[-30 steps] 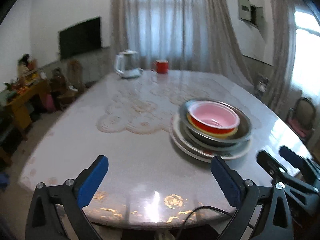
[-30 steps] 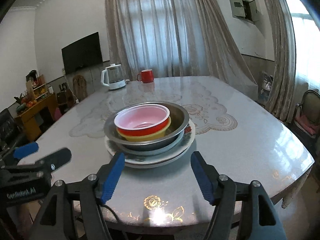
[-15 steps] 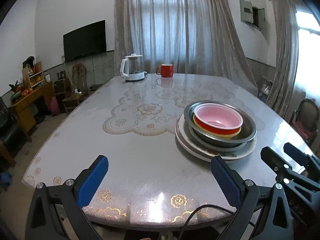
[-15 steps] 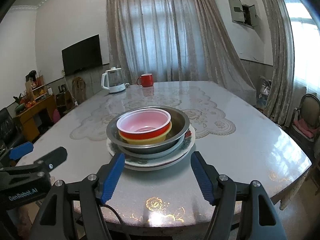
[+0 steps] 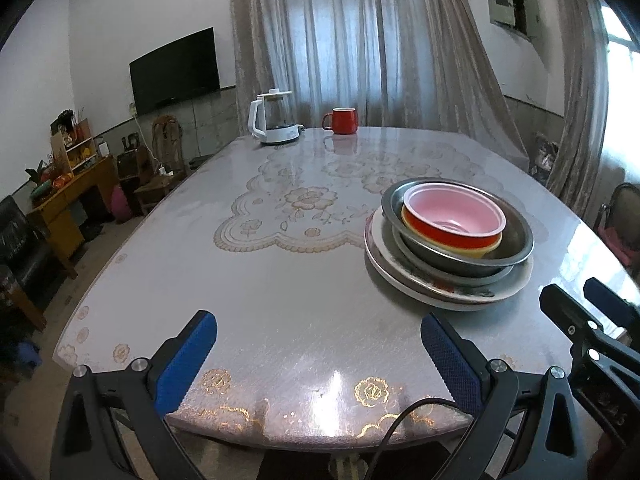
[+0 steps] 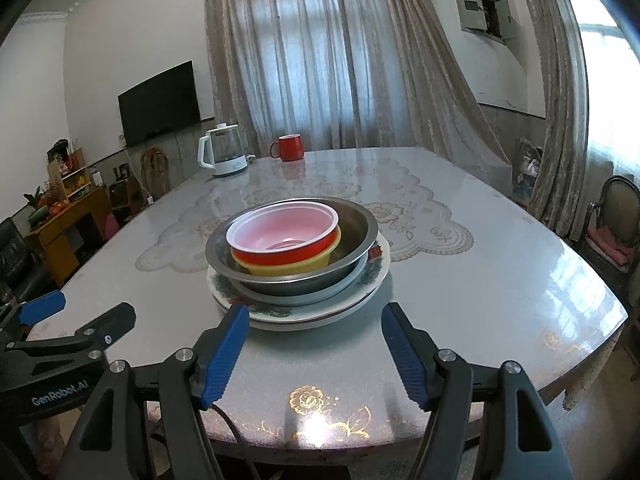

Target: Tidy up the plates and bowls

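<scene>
From the left wrist view, the left claw (image 5: 318, 354) hangs released over the near edge of the glossy table (image 5: 248, 280), nothing between its ribbed blue pads, and the nested stack sits ahead to its right: a red plastic bowl (image 5: 452, 220) with a pink inside, set in a yellow bowl (image 5: 486, 249), inside a steel basin (image 5: 460, 256), on a floral plate (image 5: 444, 292). Widest at the bottom, so the pile likely stays steady. From the right wrist view, the right claw (image 6: 314, 350) is likewise released and empty, aimed squarely at the plate's rim, just short of it. A white kettle (image 6: 222, 154) and a red mug (image 6: 289, 147) stand well apart at the far edge.
</scene>
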